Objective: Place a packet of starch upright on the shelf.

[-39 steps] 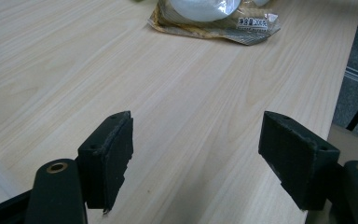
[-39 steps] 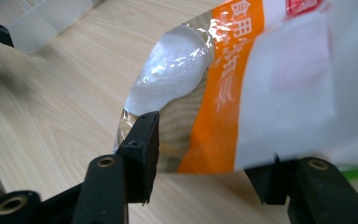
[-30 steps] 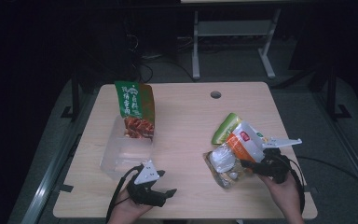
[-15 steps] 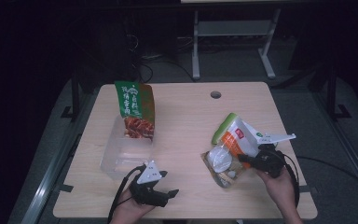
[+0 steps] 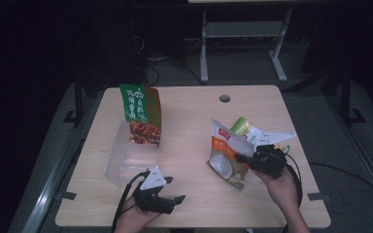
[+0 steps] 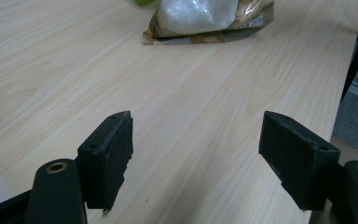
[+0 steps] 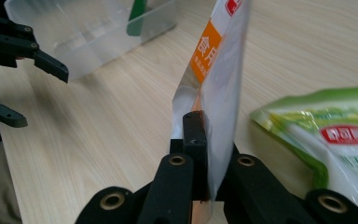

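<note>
My right gripper [image 5: 239,158] is shut on the edge of an orange and white snack bag [image 5: 226,151], which hangs upright off the table at the right. In the right gripper view the bag [image 7: 219,70] stands edge-on between the closed jaws of that gripper [image 7: 205,140]. A green and white bag [image 5: 245,127] lies just behind it on the table [image 5: 194,121]. My left gripper [image 5: 174,190] rests near the front edge, open and empty; its view shows the gripper [image 6: 196,158] with wide-set jaws over bare wood.
A clear plastic container [image 5: 126,162] sits at the left with a green and red snack bag [image 5: 141,114] standing in its far end. The container [image 7: 93,32] and left gripper [image 7: 32,93] also show beyond the held bag. A cable hole [image 5: 224,98] marks the far edge.
The right gripper has closed on the orange and white bag and lifted it up and leftward, from lying flat to hanging upright. The left gripper has stayed put.
</note>
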A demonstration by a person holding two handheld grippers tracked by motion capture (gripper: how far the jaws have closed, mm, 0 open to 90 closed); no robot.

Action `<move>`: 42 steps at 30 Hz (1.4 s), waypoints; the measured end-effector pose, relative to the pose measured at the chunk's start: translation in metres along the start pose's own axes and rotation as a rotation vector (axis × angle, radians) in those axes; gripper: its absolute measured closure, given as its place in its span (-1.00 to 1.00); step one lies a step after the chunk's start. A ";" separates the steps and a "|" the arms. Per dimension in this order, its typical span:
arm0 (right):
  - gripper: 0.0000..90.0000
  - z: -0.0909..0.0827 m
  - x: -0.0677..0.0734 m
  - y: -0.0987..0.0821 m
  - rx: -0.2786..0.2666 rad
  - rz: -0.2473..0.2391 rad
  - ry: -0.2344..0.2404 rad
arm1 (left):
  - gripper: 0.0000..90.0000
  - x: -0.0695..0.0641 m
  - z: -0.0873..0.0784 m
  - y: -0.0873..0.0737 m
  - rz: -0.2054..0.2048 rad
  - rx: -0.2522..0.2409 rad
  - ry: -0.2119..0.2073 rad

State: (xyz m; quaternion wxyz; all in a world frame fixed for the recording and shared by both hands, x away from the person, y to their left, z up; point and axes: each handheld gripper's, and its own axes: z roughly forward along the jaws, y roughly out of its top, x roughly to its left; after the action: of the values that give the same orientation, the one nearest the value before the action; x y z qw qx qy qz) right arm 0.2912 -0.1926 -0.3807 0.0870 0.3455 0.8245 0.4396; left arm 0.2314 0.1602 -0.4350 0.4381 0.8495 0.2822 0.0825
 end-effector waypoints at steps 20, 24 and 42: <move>0.99 0.014 0.028 0.016 -0.021 -0.128 0.135 | -0.44 -0.003 0.005 0.000 0.013 -0.010 0.007; 0.99 0.018 0.032 0.016 -0.024 -0.144 0.177 | -0.43 -0.004 0.006 0.001 0.022 -0.001 -0.001; 0.99 0.023 0.051 0.021 -0.030 -0.209 0.306 | -0.34 -0.007 0.020 0.008 0.017 0.005 -0.021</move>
State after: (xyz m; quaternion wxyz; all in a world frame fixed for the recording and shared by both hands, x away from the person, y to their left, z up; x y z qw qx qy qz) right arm 0.2740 -0.1368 -0.3700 0.0108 0.1858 0.8529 0.4878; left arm 0.2368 0.1391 -0.4402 0.4382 0.8538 0.2704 0.0766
